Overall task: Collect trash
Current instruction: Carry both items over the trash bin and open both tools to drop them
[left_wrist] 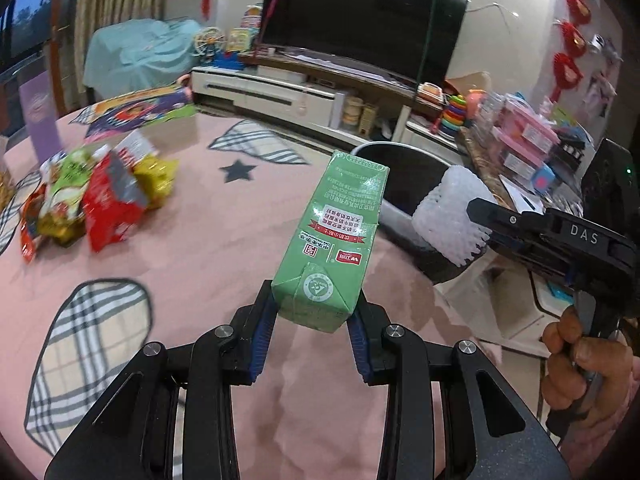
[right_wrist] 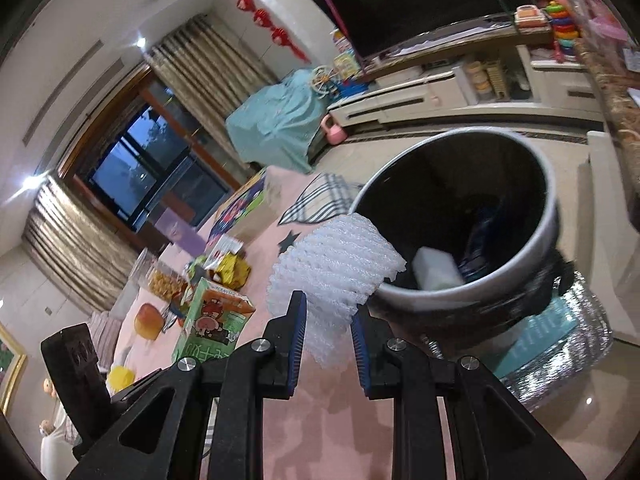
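Green drink carton (left_wrist: 334,236) pinched at its base by the left gripper (left_wrist: 313,312), held above the pink tablecloth (left_wrist: 200,248). White foam net (right_wrist: 334,276) clamped in the right gripper (right_wrist: 329,330), just beside the bin (right_wrist: 460,216) rim, bin at 2 o'clock. Snack wrappers (left_wrist: 96,200) piled on the cloth at 10 o'clock, well apart from the carton.

On the black body of your right hand-held gripper (left_wrist: 480,216) you can read the white letters "DAS". The green carton (left_wrist: 334,236) in your left hand-held gripper (left_wrist: 312,312) carries upside-down Chinese print, too small to read, and a round recycling mark.
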Demonstrator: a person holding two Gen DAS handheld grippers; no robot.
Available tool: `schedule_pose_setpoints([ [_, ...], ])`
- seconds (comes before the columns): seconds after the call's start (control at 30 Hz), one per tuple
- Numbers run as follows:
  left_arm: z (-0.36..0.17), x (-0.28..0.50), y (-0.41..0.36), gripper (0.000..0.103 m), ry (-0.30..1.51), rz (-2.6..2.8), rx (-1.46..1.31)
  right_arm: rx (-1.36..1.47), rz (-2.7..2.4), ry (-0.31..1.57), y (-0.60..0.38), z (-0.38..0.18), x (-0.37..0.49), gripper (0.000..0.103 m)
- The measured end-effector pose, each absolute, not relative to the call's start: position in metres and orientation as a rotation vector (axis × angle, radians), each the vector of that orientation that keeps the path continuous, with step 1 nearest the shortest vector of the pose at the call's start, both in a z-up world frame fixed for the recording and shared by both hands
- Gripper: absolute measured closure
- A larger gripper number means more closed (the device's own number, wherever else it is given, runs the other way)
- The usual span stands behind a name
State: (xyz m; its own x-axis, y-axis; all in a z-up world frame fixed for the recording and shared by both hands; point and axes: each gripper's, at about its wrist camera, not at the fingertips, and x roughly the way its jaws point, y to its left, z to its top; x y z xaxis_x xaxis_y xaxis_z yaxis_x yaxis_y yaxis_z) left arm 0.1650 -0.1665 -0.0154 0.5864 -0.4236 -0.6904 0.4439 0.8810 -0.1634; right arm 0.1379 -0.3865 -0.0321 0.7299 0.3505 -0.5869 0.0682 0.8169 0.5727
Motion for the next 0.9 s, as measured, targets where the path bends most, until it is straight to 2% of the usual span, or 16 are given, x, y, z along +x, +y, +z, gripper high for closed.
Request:
schedule_pose_setpoints([
  [0.9, -0.009, 0.200, -0.259, 0.070, 0.820, -0.554, 0.139, 0.603, 0.067, 0.716, -0.452, -0.031, 0.160, 0.081],
])
